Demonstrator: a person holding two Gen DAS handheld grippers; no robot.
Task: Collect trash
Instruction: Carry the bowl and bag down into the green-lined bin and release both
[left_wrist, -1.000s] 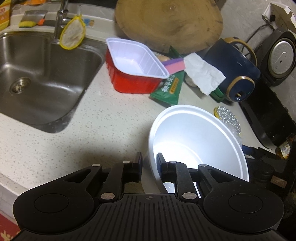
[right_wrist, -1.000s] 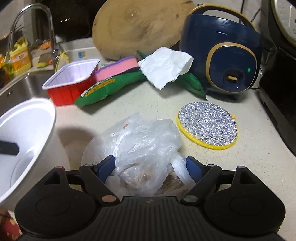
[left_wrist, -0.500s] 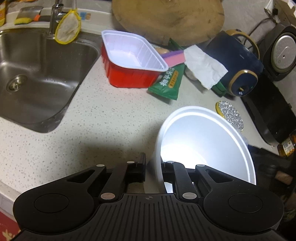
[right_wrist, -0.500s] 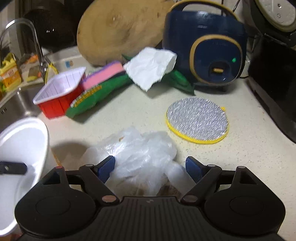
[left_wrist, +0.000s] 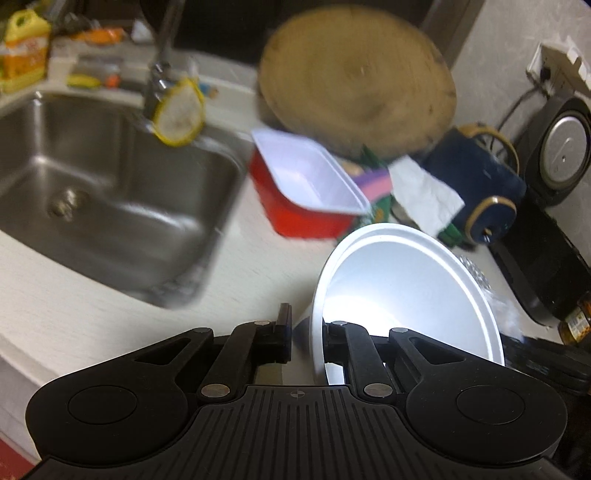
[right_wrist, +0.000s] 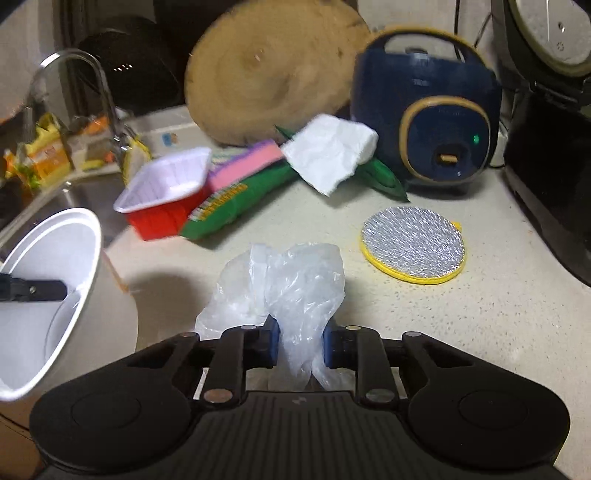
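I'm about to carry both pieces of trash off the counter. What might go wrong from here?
1. The left gripper pinches only the thin rim of the tilted white bowl; it may slip or crack.
2. The right gripper is closing on a loose fold of the plastic bag, which may slide out.
3. The bowl hangs close to the red tray and might knock it.

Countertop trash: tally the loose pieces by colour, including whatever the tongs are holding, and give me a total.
White: 2, the foam bowl and the crumpled paper
Clear: 1, the plastic bag
Red: 1, the food tray
Green: 1, the snack packet
Total: 5
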